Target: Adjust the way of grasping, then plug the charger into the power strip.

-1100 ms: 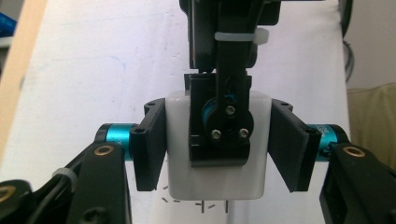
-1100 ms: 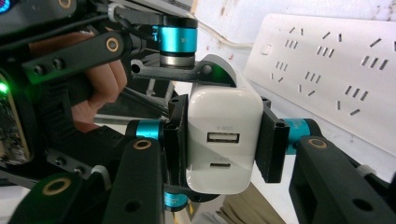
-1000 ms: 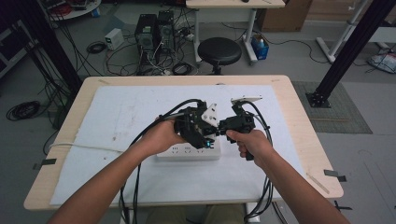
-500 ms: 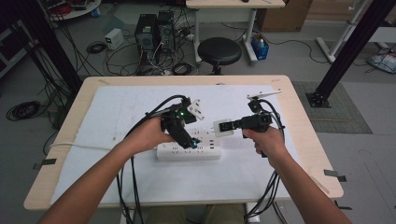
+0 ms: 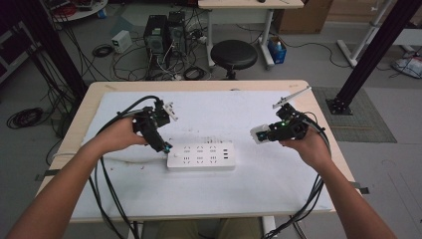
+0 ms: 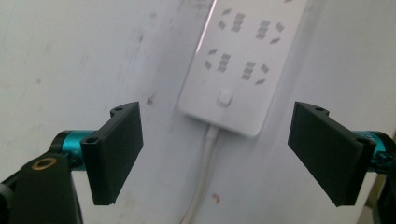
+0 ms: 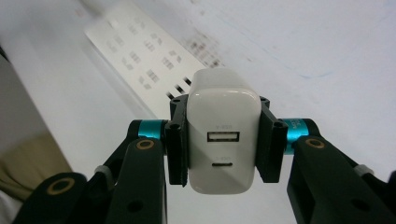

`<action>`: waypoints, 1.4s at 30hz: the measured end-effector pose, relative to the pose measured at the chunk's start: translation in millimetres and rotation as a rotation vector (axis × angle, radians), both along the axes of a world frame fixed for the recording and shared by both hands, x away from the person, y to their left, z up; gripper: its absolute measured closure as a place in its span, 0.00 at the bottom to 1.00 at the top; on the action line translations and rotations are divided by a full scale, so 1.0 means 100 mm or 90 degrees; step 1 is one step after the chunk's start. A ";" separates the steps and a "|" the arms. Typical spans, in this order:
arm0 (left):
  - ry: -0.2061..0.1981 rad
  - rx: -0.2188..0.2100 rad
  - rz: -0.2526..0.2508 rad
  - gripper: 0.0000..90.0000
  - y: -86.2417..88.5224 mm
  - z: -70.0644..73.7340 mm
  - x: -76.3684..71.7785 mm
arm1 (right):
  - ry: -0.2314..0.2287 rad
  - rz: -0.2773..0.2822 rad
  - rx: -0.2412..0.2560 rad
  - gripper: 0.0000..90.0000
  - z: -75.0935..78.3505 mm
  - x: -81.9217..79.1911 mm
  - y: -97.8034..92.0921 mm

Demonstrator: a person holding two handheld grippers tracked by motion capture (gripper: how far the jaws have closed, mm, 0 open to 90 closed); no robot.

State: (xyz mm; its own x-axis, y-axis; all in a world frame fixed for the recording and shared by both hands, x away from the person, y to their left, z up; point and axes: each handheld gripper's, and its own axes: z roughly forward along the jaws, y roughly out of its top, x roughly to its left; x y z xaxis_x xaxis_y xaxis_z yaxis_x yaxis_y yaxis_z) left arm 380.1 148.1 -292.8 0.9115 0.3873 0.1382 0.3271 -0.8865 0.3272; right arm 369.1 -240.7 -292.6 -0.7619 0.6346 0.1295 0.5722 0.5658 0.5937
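The right claw (image 7: 224, 140) is clamped on the sides of a white charger (image 7: 224, 135), its USB ports facing the camera in the right gripper view and its far end turned toward the strip (image 5: 200, 156), which suits pushing the plug end into a socket. In the high view, the charger (image 5: 260, 134) hangs right of centre, well apart from the strip lying at the middle of the white tabletop (image 5: 278, 184). The left claw (image 6: 219, 149), jaws wide apart, hovers over the strip's (image 6: 243, 60) switch end at upper centre, probably ready to steady it.
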 end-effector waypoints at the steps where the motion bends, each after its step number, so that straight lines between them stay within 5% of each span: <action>1: 0.000 0.001 0.010 0.20 0.05 0.00 0.01 | -0.011 0.012 -0.024 0.69 0.03 -0.01 0.01; 4: 0.020 -0.004 0.007 0.20 0.20 0.01 0.04 | -0.025 0.037 -0.091 0.69 0.11 -0.02 0.02; 9: 0.003 -0.007 -0.018 0.20 0.33 0.02 0.02 | -0.032 0.064 -0.161 0.69 0.19 -0.03 0.03; 14: 0.016 0.021 0.011 0.20 0.41 0.02 0.02 | -0.032 0.092 -0.176 0.69 0.28 0.00 0.01; 21: -0.006 0.016 0.040 0.20 0.48 0.03 0.00 | -0.027 0.106 -0.216 0.69 0.31 0.03 0.01; 34: -0.004 0.012 0.022 0.20 0.50 0.05 -0.06 | -0.043 0.111 -0.234 0.69 0.29 -0.04 0.04; 42: -0.004 0.010 0.040 0.20 0.56 0.00 -0.04 | -0.050 0.141 -0.240 0.69 0.28 0.02 0.19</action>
State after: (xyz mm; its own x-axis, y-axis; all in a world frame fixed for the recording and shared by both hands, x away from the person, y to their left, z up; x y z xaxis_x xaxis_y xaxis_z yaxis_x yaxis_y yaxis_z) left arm 376.5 203.7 -292.3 0.8843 0.4420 0.1503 0.3810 -0.8693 0.3150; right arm 371.0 -221.2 -264.5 -0.8830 0.4472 -0.1427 0.3748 0.8546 0.3594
